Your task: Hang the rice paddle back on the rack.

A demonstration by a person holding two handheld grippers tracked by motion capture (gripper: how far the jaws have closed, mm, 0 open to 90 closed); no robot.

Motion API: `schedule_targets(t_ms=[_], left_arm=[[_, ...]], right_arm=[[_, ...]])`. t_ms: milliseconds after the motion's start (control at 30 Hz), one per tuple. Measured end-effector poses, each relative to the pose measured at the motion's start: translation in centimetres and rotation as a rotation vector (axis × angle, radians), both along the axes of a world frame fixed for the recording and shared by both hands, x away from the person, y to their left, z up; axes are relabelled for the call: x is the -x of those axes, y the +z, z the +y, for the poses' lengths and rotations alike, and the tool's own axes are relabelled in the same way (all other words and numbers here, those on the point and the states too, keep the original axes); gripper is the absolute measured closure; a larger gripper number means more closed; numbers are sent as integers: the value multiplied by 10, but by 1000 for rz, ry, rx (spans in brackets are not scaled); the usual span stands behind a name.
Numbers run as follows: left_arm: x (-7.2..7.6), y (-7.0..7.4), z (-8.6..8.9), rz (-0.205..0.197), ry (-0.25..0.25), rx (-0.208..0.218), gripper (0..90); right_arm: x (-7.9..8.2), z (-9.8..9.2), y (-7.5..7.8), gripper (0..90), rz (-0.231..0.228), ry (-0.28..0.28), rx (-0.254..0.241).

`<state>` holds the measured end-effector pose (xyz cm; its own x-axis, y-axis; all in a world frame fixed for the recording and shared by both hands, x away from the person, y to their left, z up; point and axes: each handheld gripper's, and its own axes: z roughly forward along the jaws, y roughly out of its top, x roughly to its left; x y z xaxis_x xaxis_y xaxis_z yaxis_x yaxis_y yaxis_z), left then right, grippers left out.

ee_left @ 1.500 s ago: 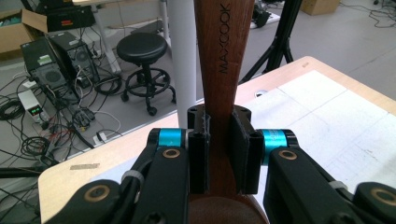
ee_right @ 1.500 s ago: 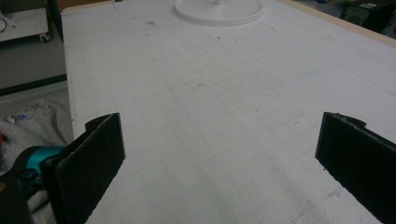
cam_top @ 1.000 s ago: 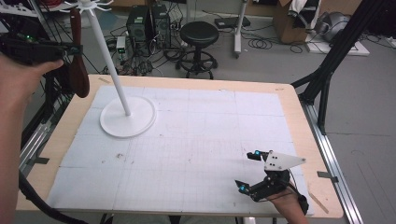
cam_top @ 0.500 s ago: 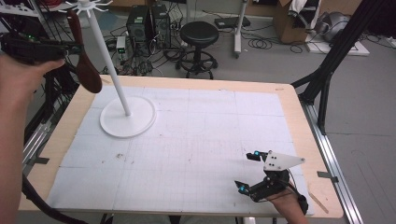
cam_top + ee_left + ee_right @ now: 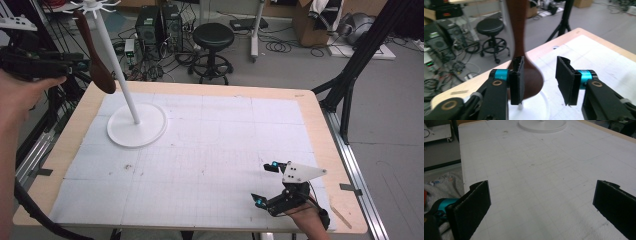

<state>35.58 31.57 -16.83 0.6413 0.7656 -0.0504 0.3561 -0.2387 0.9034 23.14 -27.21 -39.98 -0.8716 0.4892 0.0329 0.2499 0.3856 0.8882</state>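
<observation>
Your left gripper (image 5: 540,81), jaws just opening, flanks the brown wooden spoon (image 5: 95,60) hanging from the white stand (image 5: 136,125) far left; no legible writing. Your right gripper (image 5: 266,184) rests released, near right.

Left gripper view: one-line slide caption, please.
Left gripper, jaws just opening, beside brown wooden spoon hanging above white stand base.
</observation>
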Motion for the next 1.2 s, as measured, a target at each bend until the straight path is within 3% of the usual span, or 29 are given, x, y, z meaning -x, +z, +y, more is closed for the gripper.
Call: schedule_targets(t_ms=[267, 667, 1100, 1200], left_arm=[[11, -9, -5, 2, -86, -12, 441], [22, -27, -10, -6, -110, -24, 199], [30, -45, -19, 11, -146, -26, 17], [32, -50, -22, 18, -163, -23, 17]], right_arm=[[0, 0, 0, 2, -5, 1, 0], [0, -1, 2, 2, -9, -6, -5], [1, -2, 3, 1, -12, -10, -9], [1, -2, 3, 2, -12, -14, -11]])
